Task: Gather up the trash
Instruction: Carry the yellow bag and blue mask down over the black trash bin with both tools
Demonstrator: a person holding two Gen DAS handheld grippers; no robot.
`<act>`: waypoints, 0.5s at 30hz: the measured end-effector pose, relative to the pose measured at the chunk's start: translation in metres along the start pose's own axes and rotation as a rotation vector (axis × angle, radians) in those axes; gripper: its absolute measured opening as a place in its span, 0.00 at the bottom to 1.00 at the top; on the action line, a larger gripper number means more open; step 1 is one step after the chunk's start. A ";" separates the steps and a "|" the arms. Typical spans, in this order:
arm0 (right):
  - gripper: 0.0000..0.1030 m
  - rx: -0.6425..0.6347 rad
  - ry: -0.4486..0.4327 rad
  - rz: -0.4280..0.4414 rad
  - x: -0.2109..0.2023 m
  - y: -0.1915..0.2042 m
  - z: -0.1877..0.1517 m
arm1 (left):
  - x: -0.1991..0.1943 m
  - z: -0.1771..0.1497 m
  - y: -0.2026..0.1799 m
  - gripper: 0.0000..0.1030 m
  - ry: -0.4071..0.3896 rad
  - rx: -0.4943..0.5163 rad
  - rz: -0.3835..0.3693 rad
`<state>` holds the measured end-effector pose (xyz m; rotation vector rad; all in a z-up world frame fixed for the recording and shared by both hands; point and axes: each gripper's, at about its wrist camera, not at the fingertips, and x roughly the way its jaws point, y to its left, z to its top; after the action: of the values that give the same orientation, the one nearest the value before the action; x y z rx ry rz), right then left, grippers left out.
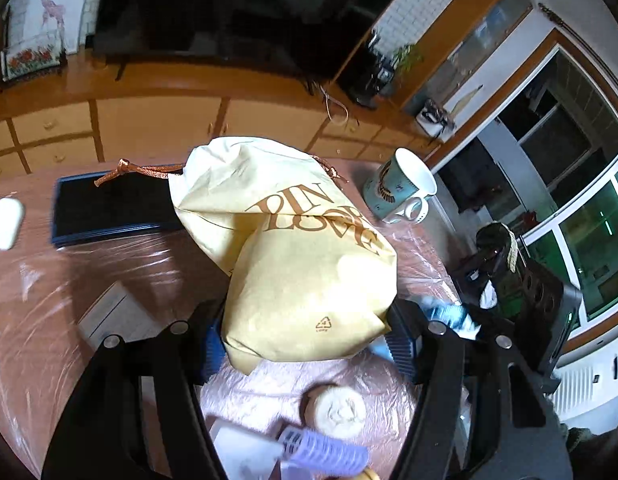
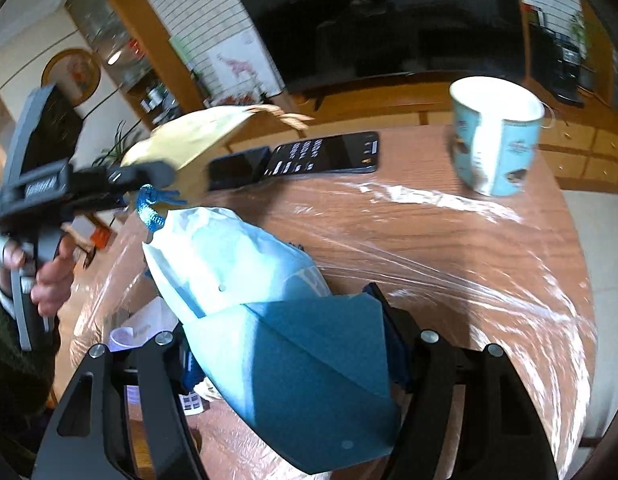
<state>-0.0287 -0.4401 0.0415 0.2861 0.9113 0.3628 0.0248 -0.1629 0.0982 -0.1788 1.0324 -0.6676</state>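
Pickup step: left gripper [image 1: 305,340] clamps a cream paper bag [image 1: 293,248], right gripper [image 2: 293,364] clamps a blue paper bag [image 2: 269,320], both above the desk [image 2: 429,240]. Next, they likely need carrying to a bin, none visible.

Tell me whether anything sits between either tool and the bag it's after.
Nothing visible does. The left tool already clamps the cream paper bag with brown lettering, and the right tool clamps the blue-and-white paper bag. The teal mug stands apart from both.
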 end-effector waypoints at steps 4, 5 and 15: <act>0.66 0.039 -0.025 -0.010 -0.014 0.001 -0.010 | -0.027 -0.022 -0.007 0.64 -0.073 0.024 0.057; 0.66 0.043 -0.032 -0.018 -0.019 0.003 -0.012 | -0.033 -0.029 -0.009 0.64 -0.090 0.034 0.072; 0.66 0.061 -0.108 -0.050 -0.066 0.044 -0.042 | -0.081 -0.092 -0.017 0.64 -0.173 0.055 0.174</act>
<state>-0.1078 -0.4245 0.0815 0.3351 0.8224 0.2712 -0.0869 -0.1132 0.1168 -0.0958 0.8512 -0.5124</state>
